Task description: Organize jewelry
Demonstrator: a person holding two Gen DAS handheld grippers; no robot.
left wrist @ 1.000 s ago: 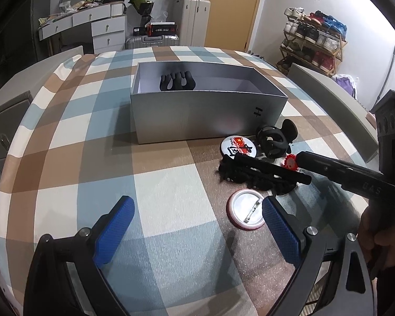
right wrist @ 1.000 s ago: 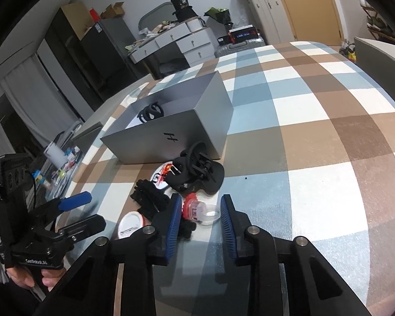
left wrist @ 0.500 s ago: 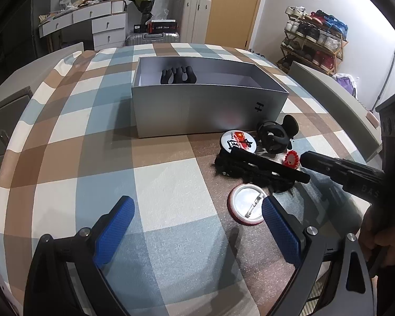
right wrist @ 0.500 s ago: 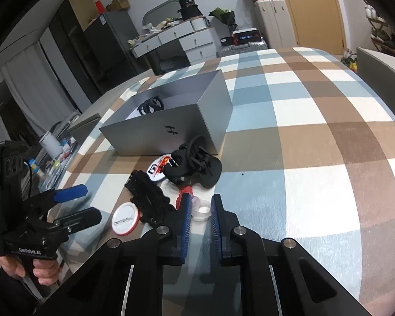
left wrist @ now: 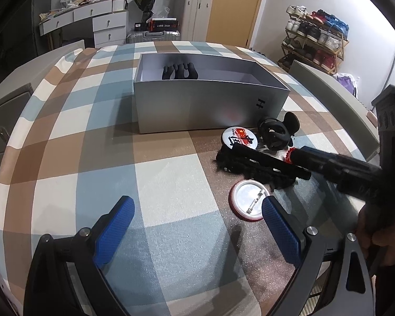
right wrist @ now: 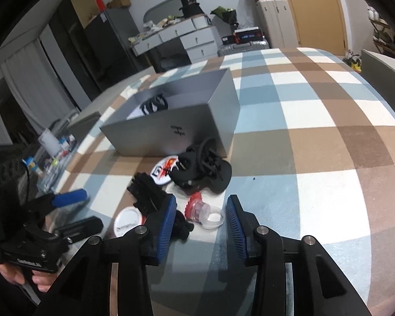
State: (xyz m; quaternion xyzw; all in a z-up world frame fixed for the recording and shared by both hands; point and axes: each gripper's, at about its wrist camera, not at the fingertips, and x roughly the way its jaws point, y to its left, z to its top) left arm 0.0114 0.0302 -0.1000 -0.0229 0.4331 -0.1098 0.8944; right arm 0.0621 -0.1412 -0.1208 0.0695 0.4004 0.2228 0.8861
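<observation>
A grey open box (left wrist: 208, 105) stands mid-table with a black hair claw (left wrist: 180, 71) inside; the box also shows in the right wrist view (right wrist: 176, 126). In front of it lie a round badge with red print (left wrist: 240, 137), a black hair clip (left wrist: 277, 131), a black toothed clip (left wrist: 252, 168), a face-down pin badge (left wrist: 247, 204) and a red-and-clear small piece (right wrist: 204, 212). My right gripper (right wrist: 201, 226) is open, its pads on either side of the red-and-clear piece. My left gripper (left wrist: 197, 229) is open and empty over the cloth, its right pad beside the pin badge.
The table wears a blue, brown and white checked cloth (left wrist: 92, 137). Drawers (left wrist: 100, 23), suitcases (left wrist: 194, 18) and a shoe rack (left wrist: 316, 39) stand behind. A tray of small bottles (right wrist: 50, 152) sits beyond the table's left edge.
My right gripper closed around the red-and-clear piece half a second ago and now stands open again, the piece lying on the cloth between its pads. The left gripper barely moved.
</observation>
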